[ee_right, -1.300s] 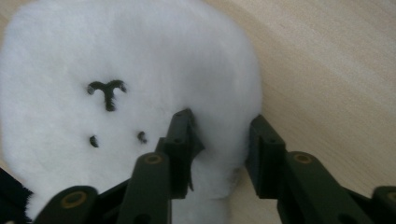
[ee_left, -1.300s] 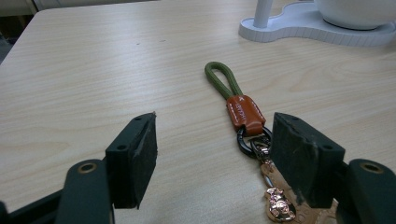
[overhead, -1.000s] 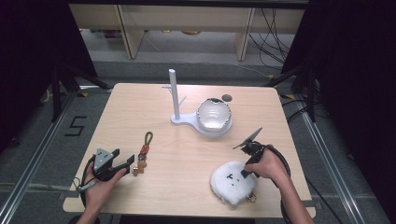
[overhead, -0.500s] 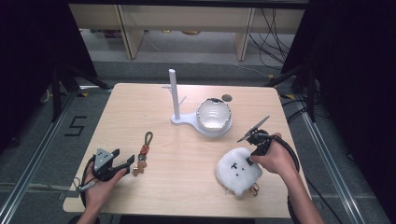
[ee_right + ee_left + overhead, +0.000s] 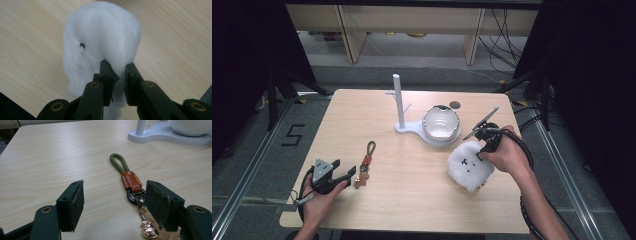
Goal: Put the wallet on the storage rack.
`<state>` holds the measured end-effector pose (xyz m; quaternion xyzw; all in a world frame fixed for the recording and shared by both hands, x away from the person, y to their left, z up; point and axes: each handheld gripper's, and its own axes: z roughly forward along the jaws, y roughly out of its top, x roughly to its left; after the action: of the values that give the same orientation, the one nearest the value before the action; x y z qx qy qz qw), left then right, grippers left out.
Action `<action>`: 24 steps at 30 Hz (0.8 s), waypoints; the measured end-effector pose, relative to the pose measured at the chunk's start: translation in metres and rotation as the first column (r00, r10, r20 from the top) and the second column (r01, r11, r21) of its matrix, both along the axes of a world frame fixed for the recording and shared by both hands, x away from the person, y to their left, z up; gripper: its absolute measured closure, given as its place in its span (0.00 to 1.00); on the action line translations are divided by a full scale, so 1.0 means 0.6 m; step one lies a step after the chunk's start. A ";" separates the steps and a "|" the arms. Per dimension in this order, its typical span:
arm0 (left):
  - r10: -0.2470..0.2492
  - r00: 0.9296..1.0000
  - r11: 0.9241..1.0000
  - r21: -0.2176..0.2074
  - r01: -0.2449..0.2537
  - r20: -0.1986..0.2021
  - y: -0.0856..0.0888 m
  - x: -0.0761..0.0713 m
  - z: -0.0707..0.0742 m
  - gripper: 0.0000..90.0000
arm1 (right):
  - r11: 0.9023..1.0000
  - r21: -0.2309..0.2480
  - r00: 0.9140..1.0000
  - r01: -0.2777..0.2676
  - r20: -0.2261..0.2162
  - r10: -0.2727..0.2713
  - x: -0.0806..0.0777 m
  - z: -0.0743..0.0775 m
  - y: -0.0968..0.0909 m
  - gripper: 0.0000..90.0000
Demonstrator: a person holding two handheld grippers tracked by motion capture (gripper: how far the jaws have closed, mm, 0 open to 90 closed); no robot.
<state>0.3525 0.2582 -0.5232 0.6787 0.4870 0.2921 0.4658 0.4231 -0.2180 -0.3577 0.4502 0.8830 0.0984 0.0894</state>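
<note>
A fluffy white plush toy [image 5: 469,165] with a small dark face hangs above the table's right side, pinched at its top edge by my right gripper [image 5: 482,148]. In the right gripper view the jaws are shut on a fold of the plush toy [image 5: 100,42], which dangles below them. My left gripper [image 5: 343,176] rests open at the table's near left. A keychain [image 5: 365,163] with a green loop, an orange leather tab and gold charms lies just beyond its jaws. In the left gripper view the keychain [image 5: 130,181] lies by the right jaw, untouched.
A white stand [image 5: 399,102] with an upright post sits at the table's middle back, and a white bowl [image 5: 441,122] rests on its base. A small dark disc [image 5: 455,105] lies behind the bowl. The table's front edge runs close to both hands.
My right gripper has risen with the plush toy, lifting it off the table and a little toward the bowl. The left gripper and the keychain have stayed put.
</note>
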 end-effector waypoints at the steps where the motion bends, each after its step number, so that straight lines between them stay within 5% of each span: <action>1: 0.001 1.000 1.000 -0.001 -0.001 0.000 0.000 0.000 0.000 0.35 | 1.000 -0.002 1.000 -0.008 0.010 0.008 0.003 0.004 0.001 0.89; 24: 0.001 1.000 1.000 -0.002 -0.001 0.000 0.000 0.000 0.000 0.35 | 0.998 -0.025 0.995 -0.064 0.080 0.066 0.048 0.070 0.046 0.89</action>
<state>0.3525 0.2584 -0.5232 0.6781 0.4875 0.2916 0.4664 0.4520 -0.1903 -0.3159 0.4159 0.8938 0.1096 0.1270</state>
